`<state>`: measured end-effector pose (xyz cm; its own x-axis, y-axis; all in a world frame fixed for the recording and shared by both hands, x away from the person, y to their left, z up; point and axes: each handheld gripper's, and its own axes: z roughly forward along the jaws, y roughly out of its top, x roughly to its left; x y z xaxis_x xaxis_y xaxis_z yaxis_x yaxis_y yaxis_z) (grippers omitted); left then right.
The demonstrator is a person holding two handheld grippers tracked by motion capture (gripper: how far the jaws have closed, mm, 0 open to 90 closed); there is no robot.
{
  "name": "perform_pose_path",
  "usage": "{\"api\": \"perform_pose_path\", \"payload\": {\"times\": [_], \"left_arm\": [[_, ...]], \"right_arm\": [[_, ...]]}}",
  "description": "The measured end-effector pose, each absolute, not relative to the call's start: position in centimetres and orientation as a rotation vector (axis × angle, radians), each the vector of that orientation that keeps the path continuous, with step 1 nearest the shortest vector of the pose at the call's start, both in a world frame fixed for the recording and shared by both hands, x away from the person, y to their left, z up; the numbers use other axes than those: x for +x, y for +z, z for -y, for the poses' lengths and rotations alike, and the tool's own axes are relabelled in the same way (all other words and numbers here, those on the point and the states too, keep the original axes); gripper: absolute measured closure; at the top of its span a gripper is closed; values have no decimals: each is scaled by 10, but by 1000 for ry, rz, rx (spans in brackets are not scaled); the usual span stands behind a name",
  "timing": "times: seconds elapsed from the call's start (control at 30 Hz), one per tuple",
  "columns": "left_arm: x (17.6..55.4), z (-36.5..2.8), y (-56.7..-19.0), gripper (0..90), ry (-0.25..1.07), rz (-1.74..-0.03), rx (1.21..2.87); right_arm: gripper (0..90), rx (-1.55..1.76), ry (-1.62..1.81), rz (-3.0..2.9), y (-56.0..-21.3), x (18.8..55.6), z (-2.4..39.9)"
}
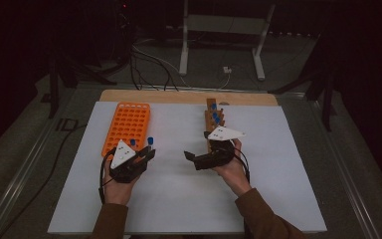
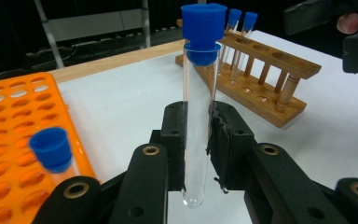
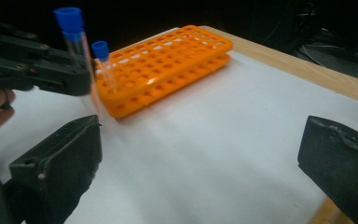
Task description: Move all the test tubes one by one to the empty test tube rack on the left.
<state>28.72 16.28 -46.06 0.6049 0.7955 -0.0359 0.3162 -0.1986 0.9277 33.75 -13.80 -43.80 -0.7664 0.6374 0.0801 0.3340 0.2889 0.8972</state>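
My left gripper [image 2: 198, 123] is shut on a clear test tube [image 2: 198, 84] with a blue cap and holds it upright above the white sheet. In the high view this gripper [image 1: 149, 153] is just right of the near end of the orange rack [image 1: 128, 124]. One capped tube [image 2: 51, 148] stands in that rack near its front. My right gripper [image 3: 200, 154] is open wide with nothing between its jaws; it sits [image 1: 195, 149] at the near end of the wooden rack [image 1: 214, 122], pointing left toward the held tube [image 3: 74, 37]. A few blue-capped tubes [image 2: 242, 28] stand in the wooden rack.
A white sheet [image 1: 179, 199] covers a wooden board on the table. The orange rack [image 3: 168, 60] has many unfilled holes. Between the two racks the sheet is bare. Beyond the far edge are cables and white frame legs [image 1: 184, 45] on the floor.
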Motion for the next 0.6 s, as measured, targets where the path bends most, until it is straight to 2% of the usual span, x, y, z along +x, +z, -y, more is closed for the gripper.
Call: {"api": "perform_pose_path", "payload": {"times": [0.6], "left_arm": [[284, -196, -455, 759, 640, -983, 1706]], "right_arm": [[1, 928, 1468, -2191, -440, 327, 179]]}}
